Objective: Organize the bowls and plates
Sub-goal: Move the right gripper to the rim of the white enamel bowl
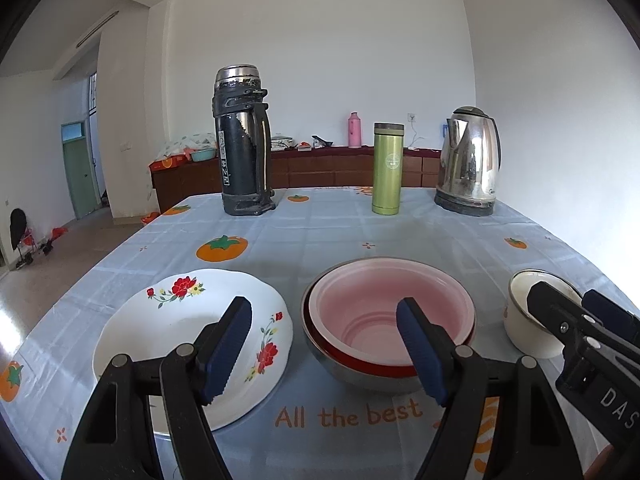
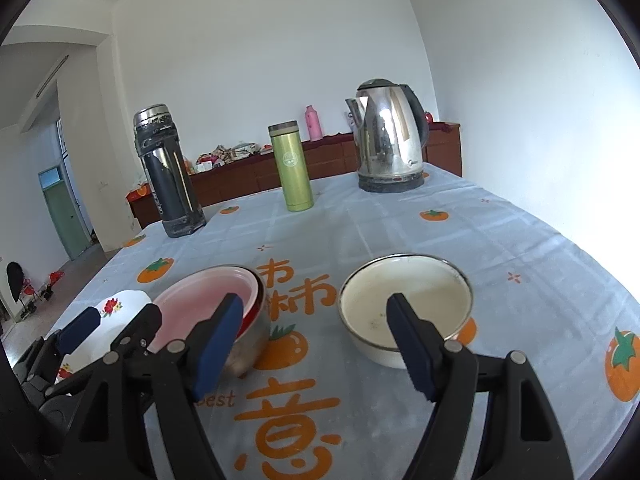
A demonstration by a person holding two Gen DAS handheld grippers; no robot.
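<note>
A white plate with red flowers [image 1: 172, 320] lies at the table's front left. A pink bowl [image 1: 384, 304] sits nested in a red bowl inside a steel bowl [image 1: 360, 376] at the centre. A white enamel bowl [image 2: 404, 300] stands to the right. My left gripper [image 1: 324, 352] is open and empty, hovering between the plate and the nested bowls. My right gripper [image 2: 316, 344] is open and empty, hovering between the nested bowls [image 2: 224, 300] and the enamel bowl. The right gripper [image 1: 580, 320] also shows in the left wrist view, in front of the enamel bowl [image 1: 520, 312].
A tall black flask [image 1: 242, 144], a green thermos [image 1: 387, 168] and a steel kettle [image 1: 470, 164] stand along the far side of the table. The tablecloth [image 1: 320, 232] is pale blue with orange fruit prints. A wooden sideboard [image 1: 320, 168] runs behind.
</note>
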